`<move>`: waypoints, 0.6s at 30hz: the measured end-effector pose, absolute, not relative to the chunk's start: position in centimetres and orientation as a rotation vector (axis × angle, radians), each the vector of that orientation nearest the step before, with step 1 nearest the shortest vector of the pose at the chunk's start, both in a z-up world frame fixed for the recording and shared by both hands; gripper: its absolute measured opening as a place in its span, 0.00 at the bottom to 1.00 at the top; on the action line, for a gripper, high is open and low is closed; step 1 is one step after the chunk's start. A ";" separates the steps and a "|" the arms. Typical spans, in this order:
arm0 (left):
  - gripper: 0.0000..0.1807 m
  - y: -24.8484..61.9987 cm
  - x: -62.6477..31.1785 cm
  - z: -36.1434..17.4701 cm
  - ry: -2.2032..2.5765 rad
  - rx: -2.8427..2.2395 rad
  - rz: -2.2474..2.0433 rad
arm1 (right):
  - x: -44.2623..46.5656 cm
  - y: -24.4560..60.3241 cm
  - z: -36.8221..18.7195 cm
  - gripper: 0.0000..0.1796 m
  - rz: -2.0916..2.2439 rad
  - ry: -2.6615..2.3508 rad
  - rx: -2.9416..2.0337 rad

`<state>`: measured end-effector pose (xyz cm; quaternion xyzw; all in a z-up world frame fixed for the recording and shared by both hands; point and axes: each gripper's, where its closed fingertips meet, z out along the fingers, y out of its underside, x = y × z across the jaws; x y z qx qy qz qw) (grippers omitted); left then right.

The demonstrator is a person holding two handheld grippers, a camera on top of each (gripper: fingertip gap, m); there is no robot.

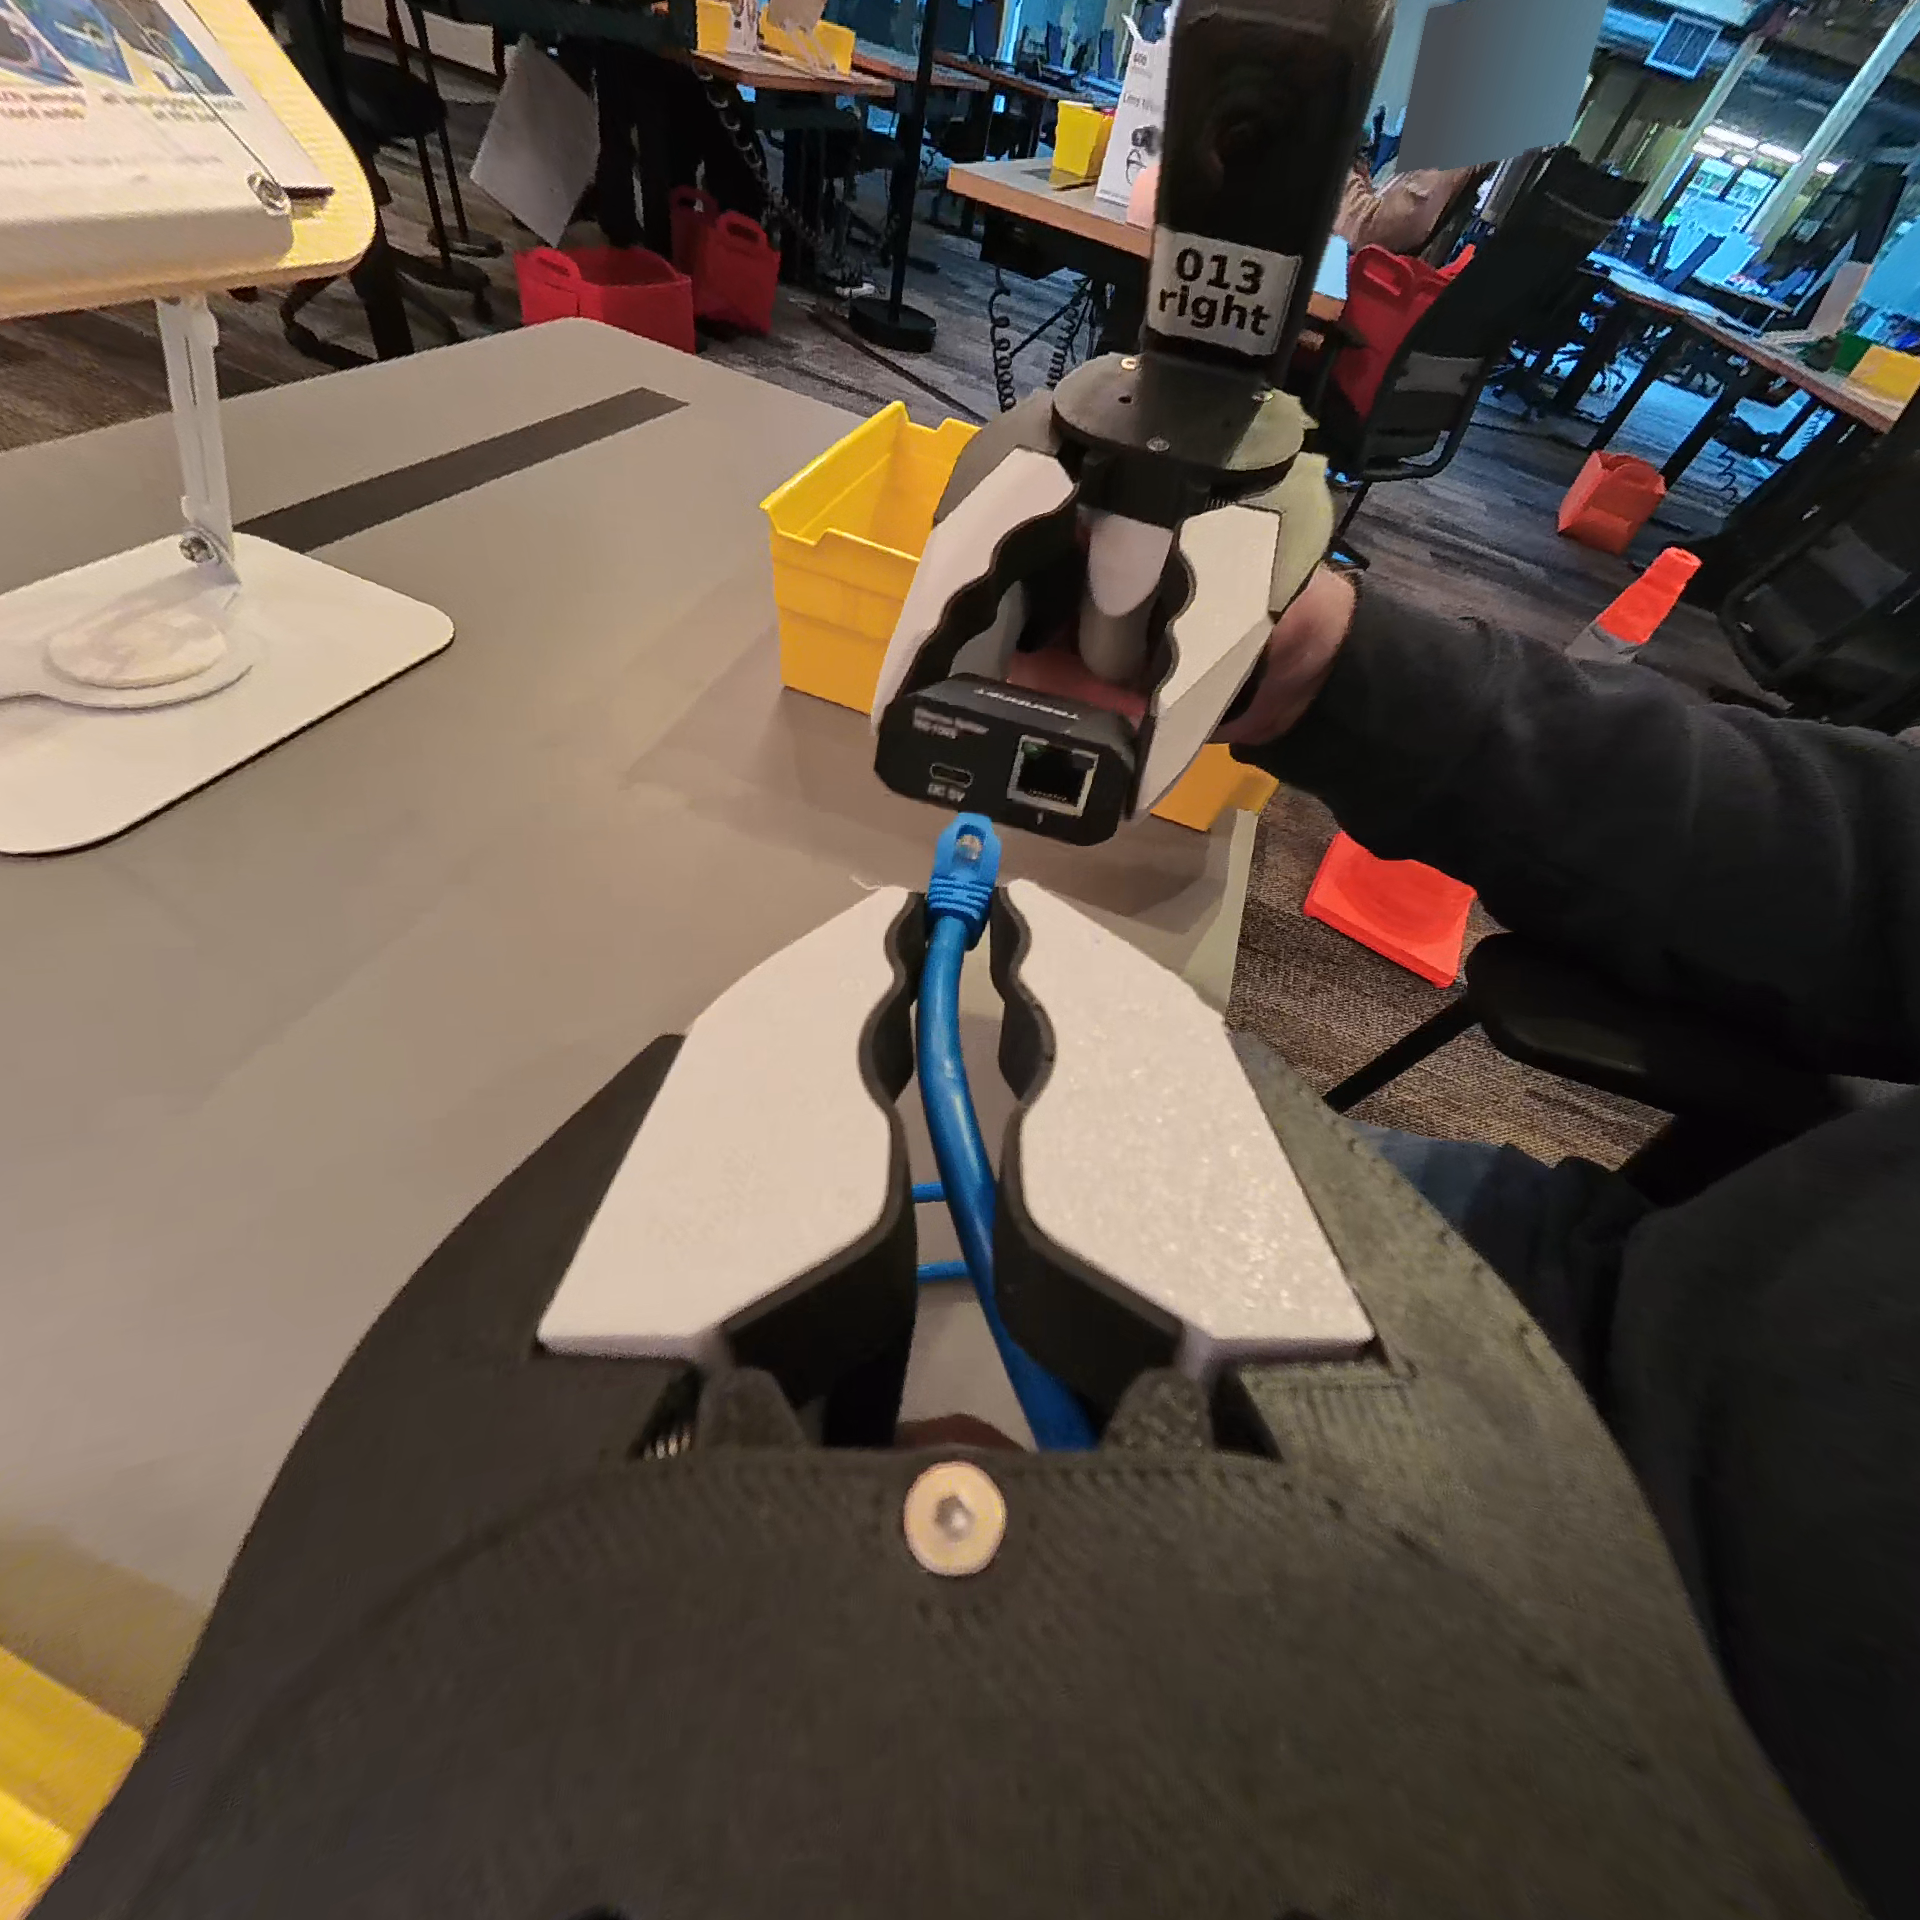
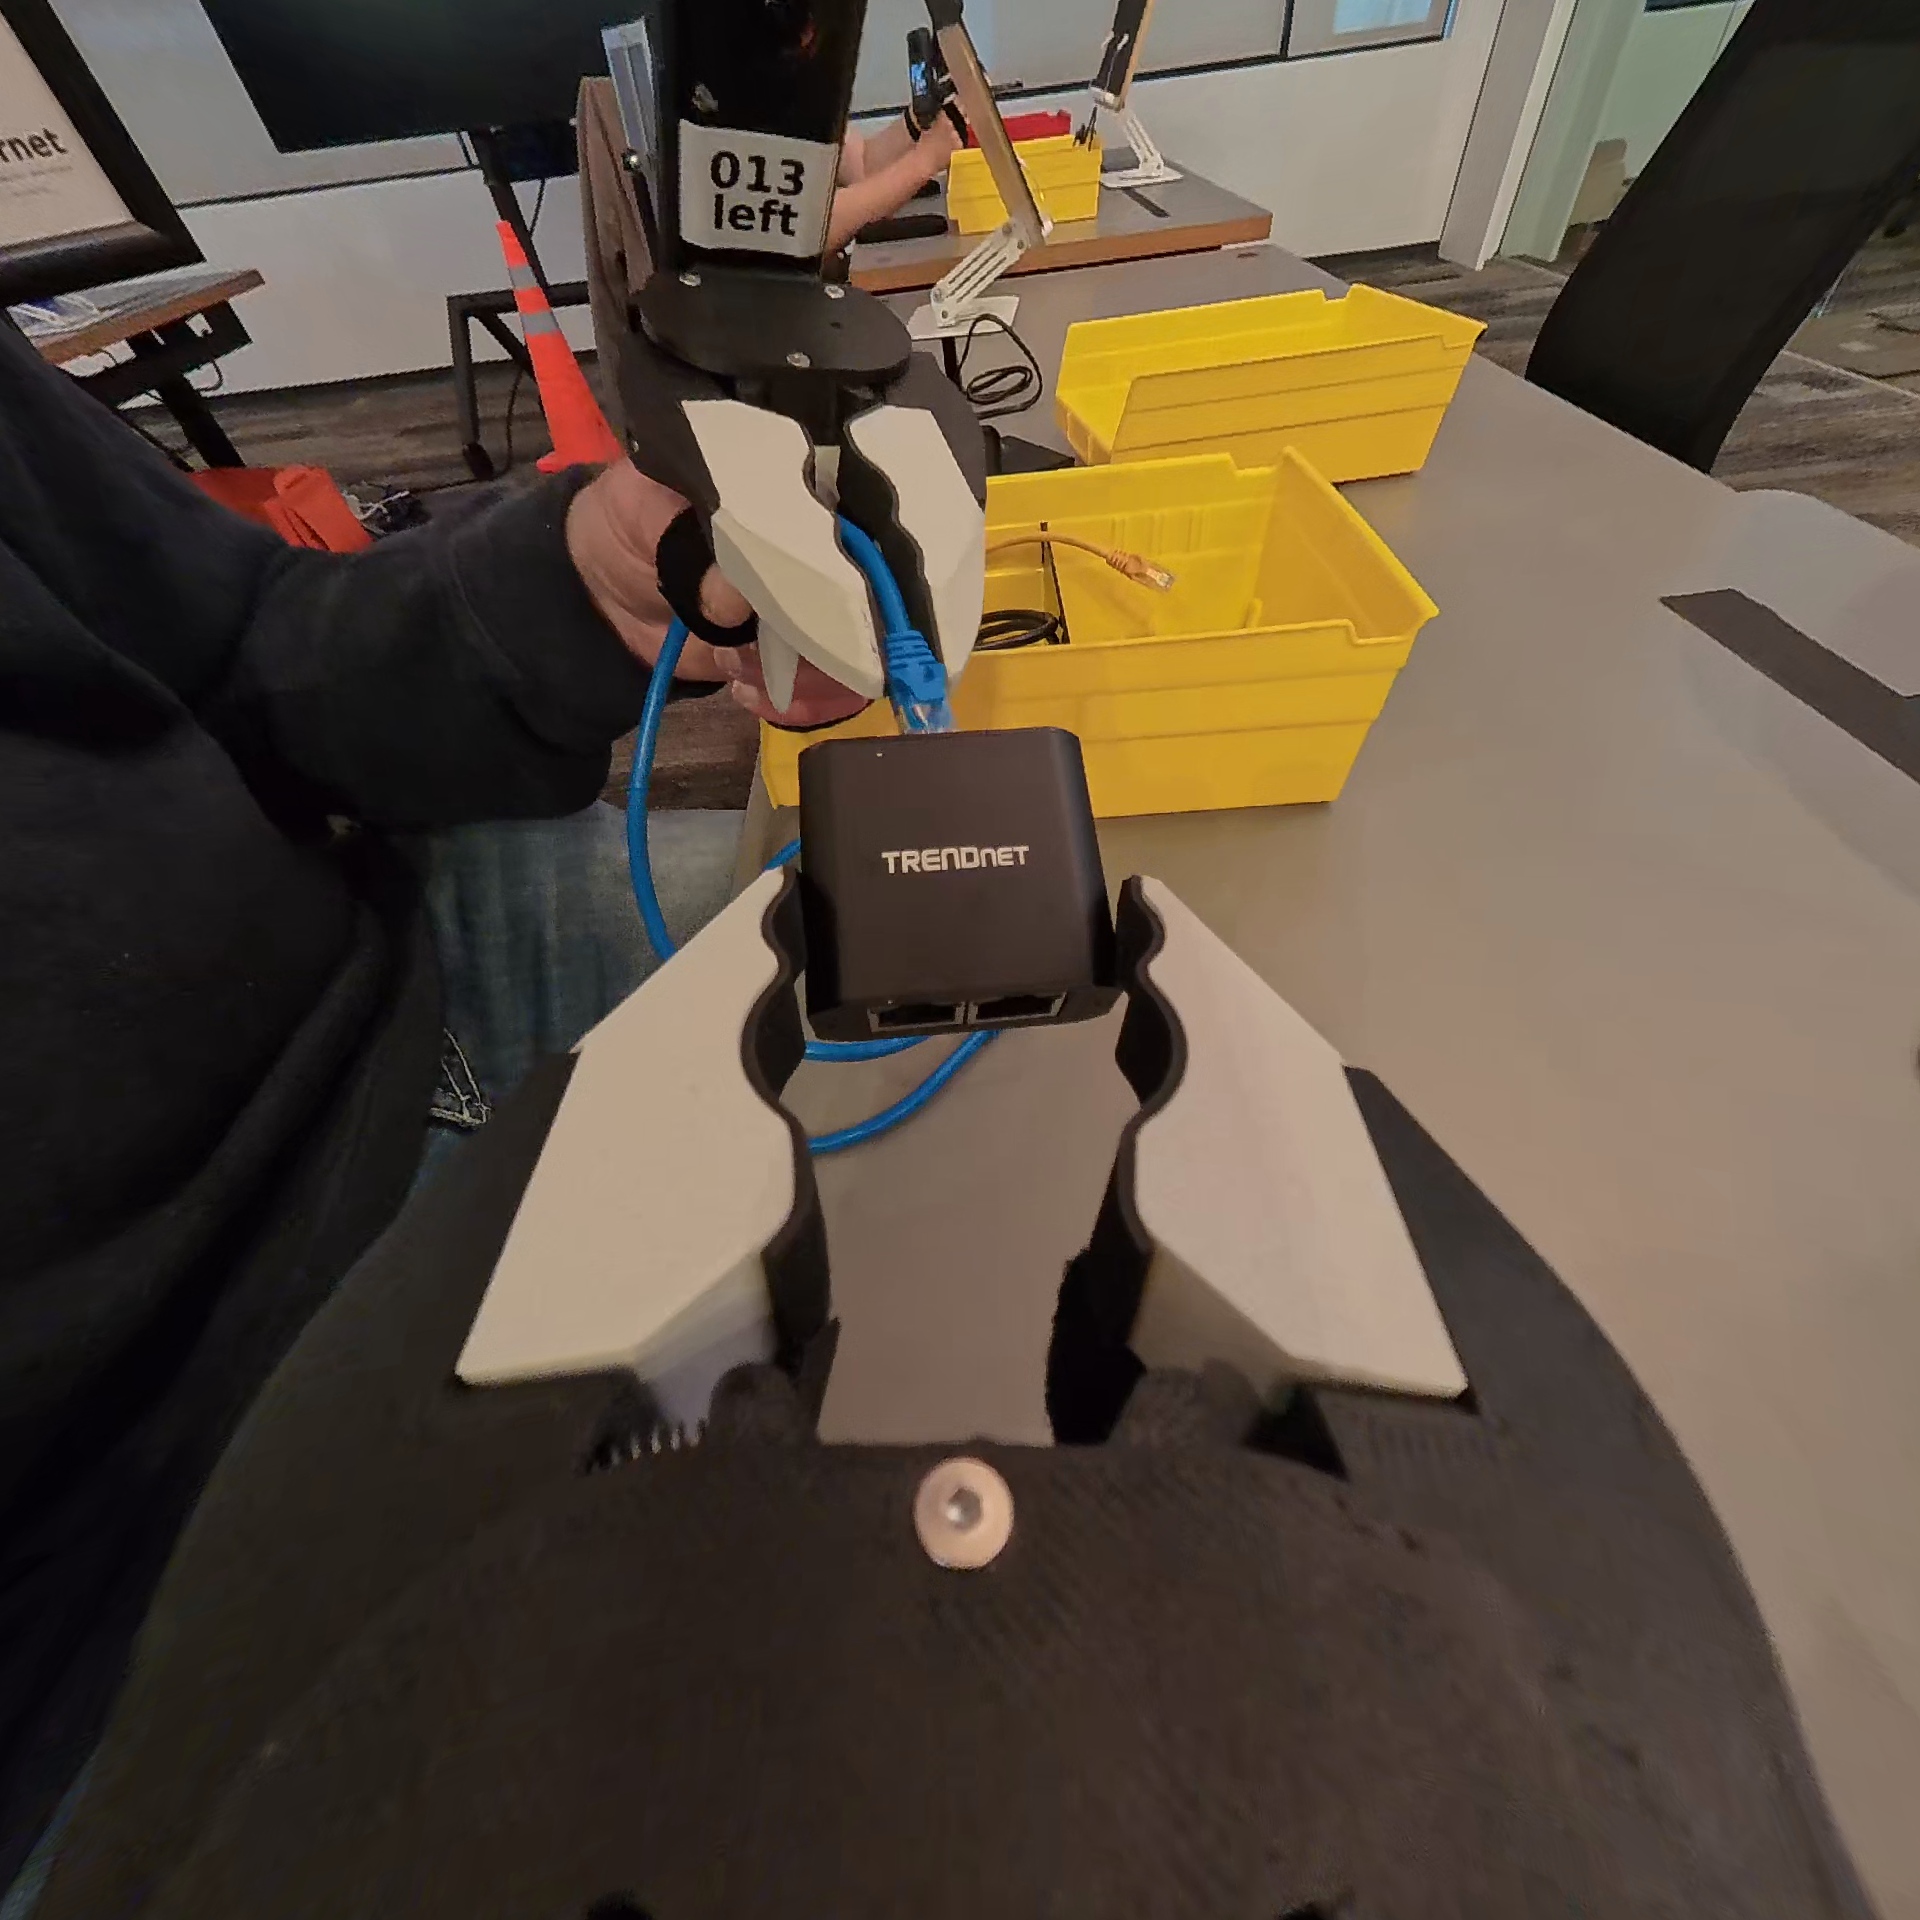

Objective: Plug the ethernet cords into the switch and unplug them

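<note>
Grey table (image 2: pixel 1558 935) edge beneath gripper-held switch (image 2: pixel 951 862), blue cord (image 1: pixel 961 894) just apart.

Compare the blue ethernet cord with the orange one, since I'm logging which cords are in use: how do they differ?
The blue ethernet cord is gripped in the left claw, held up with its clear plug just short of the small black plastic switch. The thin orange ethernet cord lies loose in the yellow plastic bin, untouched. The blue one looks thicker. Neither is plugged in.

Black gripper (image 1: pixel 964 896) (white fingers (image 1: pixel 769 1101)), dark sleeve (image 1: pixel 1558 769).
</note>
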<state>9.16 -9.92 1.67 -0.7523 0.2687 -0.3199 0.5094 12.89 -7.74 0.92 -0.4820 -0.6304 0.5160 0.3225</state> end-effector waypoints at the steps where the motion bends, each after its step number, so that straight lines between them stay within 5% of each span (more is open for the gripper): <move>1: 0.06 -9.9 9.2 1.5 0.643 -1.817 -0.774 | 12.9 -7.7 1.1 0.33 1.354 -1.649 -1.261; 16: 0.06 -8.2 9.8 -0.6 0.486 -1.916 -0.806 | 12.0 -7.5 1.8 0.33 1.289 -1.586 -1.221; 17: 0.06 -8.1 9.8 -1.0 0.484 -1.935 -0.796 | 12.2 -8.1 2.5 0.08 1.317 -1.590 -1.161; 18: 0.06 -8.0 9.9 -1.1 0.481 -1.939 -0.798 | 12.2 -7.7 3.5 0.00 1.302 -1.522 -1.123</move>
